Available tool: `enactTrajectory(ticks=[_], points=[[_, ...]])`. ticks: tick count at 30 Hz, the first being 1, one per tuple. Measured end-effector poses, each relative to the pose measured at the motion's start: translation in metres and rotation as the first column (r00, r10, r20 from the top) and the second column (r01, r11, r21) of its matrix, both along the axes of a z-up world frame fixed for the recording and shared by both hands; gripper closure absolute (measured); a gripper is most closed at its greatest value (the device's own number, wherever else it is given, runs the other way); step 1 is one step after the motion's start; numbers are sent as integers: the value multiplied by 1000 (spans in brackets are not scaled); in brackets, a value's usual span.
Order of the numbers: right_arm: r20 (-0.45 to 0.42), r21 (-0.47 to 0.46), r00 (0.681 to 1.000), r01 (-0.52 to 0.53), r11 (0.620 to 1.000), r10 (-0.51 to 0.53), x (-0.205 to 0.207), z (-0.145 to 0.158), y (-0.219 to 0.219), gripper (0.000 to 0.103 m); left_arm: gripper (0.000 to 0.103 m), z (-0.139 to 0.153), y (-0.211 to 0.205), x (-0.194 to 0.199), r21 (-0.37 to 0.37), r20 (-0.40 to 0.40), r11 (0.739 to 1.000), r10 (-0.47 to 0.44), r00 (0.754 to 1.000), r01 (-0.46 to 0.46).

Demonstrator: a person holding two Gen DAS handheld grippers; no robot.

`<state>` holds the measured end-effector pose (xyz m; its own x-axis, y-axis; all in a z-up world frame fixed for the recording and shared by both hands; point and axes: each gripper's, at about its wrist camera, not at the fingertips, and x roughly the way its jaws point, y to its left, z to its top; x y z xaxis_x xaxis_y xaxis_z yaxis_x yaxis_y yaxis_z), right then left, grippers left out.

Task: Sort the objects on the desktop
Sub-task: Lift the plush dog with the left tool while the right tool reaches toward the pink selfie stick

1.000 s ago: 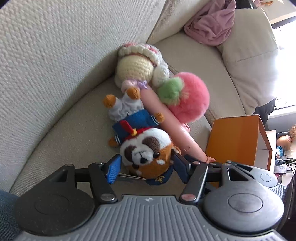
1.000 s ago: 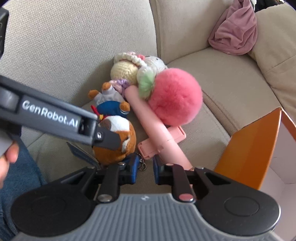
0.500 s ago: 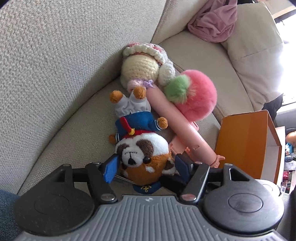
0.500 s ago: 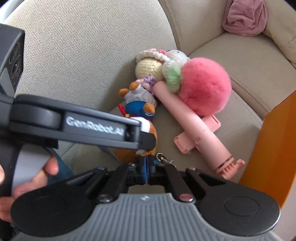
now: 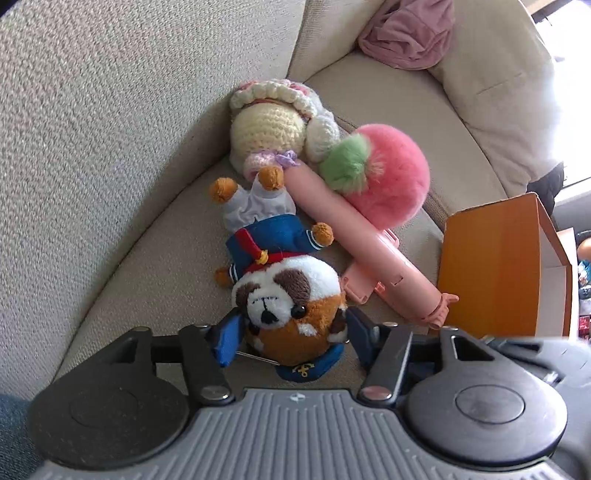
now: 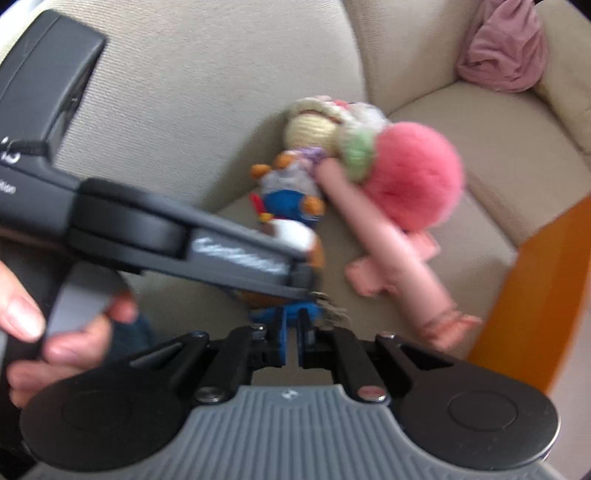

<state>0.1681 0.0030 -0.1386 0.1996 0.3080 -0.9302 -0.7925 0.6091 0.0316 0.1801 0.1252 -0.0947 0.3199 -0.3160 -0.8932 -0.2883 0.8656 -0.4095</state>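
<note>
A plush dog in a blue sailor suit lies on its back on the beige sofa seat. Its head sits between the fingers of my left gripper, whose jaws are closing. The blue pads stand right beside its cheeks, and I see no squeeze. In the blurred right wrist view my right gripper hovers just in front of the dog, next to its metal keyring. It is all but shut, its jaws opening slightly, with only a thin slit and nothing between the pads.
A crochet doll, a pink fuzzy ball and a pink tube lie against the dog. An open orange box stands to the right. A pink cloth and a cushion lie further back. A hand holds the left gripper's handle.
The left jaws have come in beside the dog's head, which now sits lower between them. The right gripper closed up and drew back behind the left gripper's arm.
</note>
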Motion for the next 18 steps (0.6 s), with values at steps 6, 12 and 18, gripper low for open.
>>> enactTrajectory(ticks=[6, 12, 18], points=[[95, 57, 994, 44, 997, -50, 23, 27, -4, 89, 54, 7, 20, -6, -54, 23, 998, 23, 999, -22], [134, 113, 990, 30, 993, -45, 49, 36, 28, 67, 62, 16, 32, -2, 15, 11, 1000, -11, 1000, 11], [109, 103, 994, -2, 995, -9, 59, 23, 46, 67, 62, 41, 33, -17, 27, 86, 999, -25, 996, 23]])
